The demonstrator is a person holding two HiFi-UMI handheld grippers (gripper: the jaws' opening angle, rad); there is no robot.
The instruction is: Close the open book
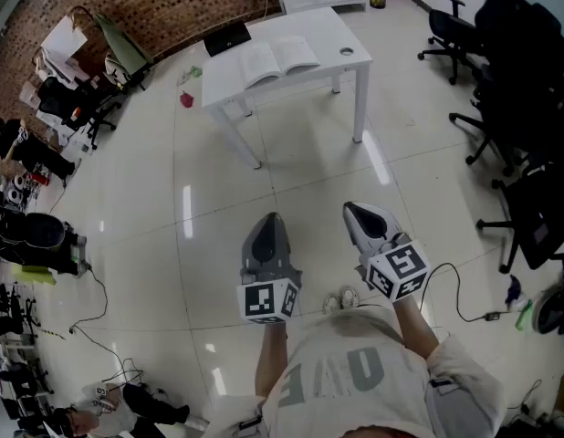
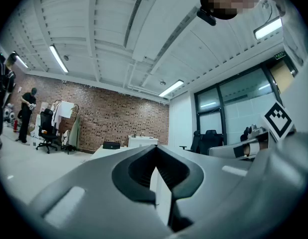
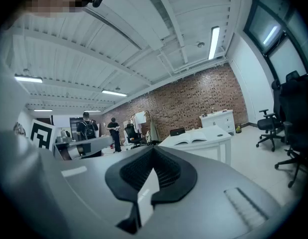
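Grey moulded plastic forms both tools. The left gripper (image 1: pixel 271 219) and the right gripper (image 1: pixel 353 210) are smooth, rounded shells that taper to blunt noses, and each carries a marker cube (image 1: pixel 268 301) printed with black-and-white squares at its rear. They sit side by side and roughly level in front of the person, above a floor (image 1: pixel 172 181) of glossy pale tiles that mirror the ceiling lights. In each gripper's own view, ribbed black pads (image 3: pixel 169 172) line a teardrop-shaped hollow. The two jaws meet at their tips, so both grippers are closed with nothing between them. The open book (image 1: pixel 279 59) lies flat with its pale pages up and curving away from the centre fold. It rests on a matte white table (image 1: pixel 329 24) with slim square legs. The book is well ahead of both grippers and touches neither, with bare floor between them. In the head view it lies almost straight beyond the left gripper's nose and a little left of the right one. In the right gripper view it shows to the right of the jaw tips. A flat black laptop (image 1: pixel 227 37) sits near the table's far left corner, just beside the book. Red-brown brick wall (image 1: pixel 172 7) rises behind the table, and black office chairs (image 1: pixel 510 89) stand at the right.
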